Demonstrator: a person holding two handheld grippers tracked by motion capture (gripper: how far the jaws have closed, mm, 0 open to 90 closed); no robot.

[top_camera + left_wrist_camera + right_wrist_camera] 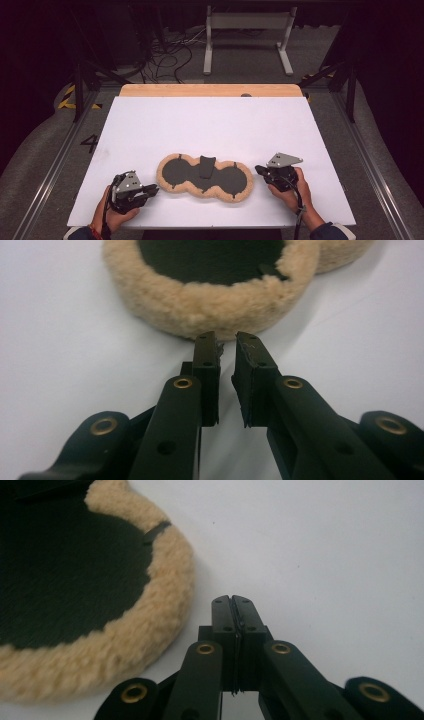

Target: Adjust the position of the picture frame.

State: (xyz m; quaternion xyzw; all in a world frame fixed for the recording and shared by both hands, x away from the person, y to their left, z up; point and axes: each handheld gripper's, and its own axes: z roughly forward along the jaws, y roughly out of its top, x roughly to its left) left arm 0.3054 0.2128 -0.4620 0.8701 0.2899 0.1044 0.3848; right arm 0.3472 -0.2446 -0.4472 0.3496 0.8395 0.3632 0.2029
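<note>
Fleece pad (205, 176) with dark centre and tan woolly rim lies flat in the lower middle of the high view, on the white table (210, 125). At its lower left the left gripper (151, 189) points at the rim, jaws slightly parted on nothing. At its right, the right gripper (259, 170) rests beside it, jaws pressed together, empty.

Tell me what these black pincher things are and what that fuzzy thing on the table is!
A person holds a pinching tool in each hand: the left gripper and the right gripper. One picture looks down from above the white table. The other two come from little cameras riding on each tool, looking along its black jaws. Between them lies a fuzzy tan mat with dark patches, shaped like joined circles. Nothing is held: the left jaws stand slightly apart near the fuzzy edge, and the right jaws are pressed together beside it.
</note>
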